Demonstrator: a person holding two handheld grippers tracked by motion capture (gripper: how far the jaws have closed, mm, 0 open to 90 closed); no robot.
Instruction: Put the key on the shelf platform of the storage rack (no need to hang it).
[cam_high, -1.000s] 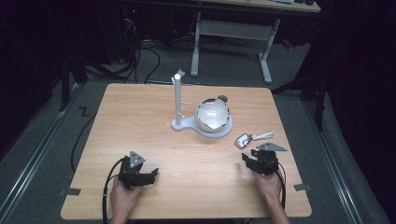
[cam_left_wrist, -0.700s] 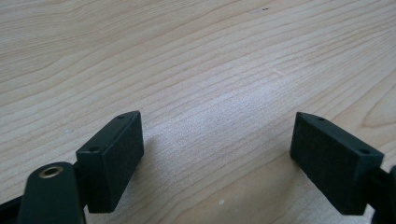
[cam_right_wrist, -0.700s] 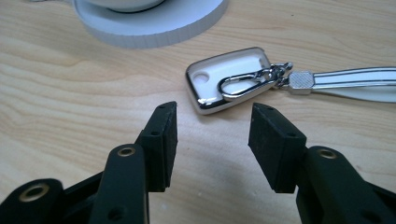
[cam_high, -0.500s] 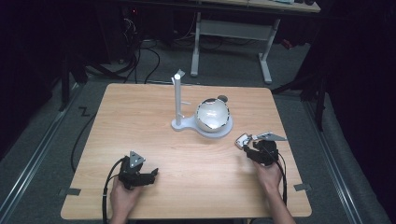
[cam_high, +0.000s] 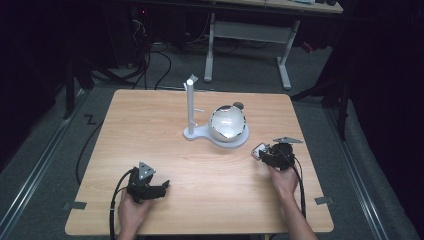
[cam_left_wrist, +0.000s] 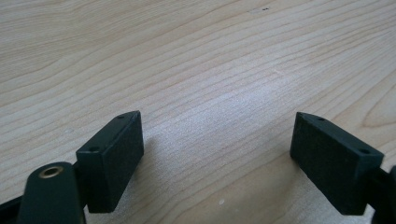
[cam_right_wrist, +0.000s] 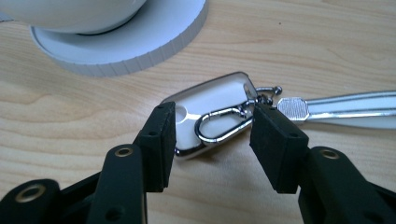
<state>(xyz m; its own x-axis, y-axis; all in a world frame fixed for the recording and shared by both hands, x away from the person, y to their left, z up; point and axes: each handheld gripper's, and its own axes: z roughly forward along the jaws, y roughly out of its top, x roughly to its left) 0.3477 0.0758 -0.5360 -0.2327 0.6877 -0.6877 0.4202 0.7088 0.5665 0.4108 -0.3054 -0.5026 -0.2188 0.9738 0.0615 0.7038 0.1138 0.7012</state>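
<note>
No readable text (any view)

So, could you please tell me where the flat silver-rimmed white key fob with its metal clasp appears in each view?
High view: the flat silver-rimmed white key fob lies right of centre on the table, just ahead of the right gripper.
Right gripper view: centre, the fob between the open jaws.
Left gripper view: not in it.
Shared landmark: the round white stand base beside it.

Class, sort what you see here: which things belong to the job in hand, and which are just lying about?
In the job:
- right claw, jaws open around the key fob
- key fob with its silver clasp and strap

Lying about:
- left claw, open over bare table
- white stand
- bowl
</note>
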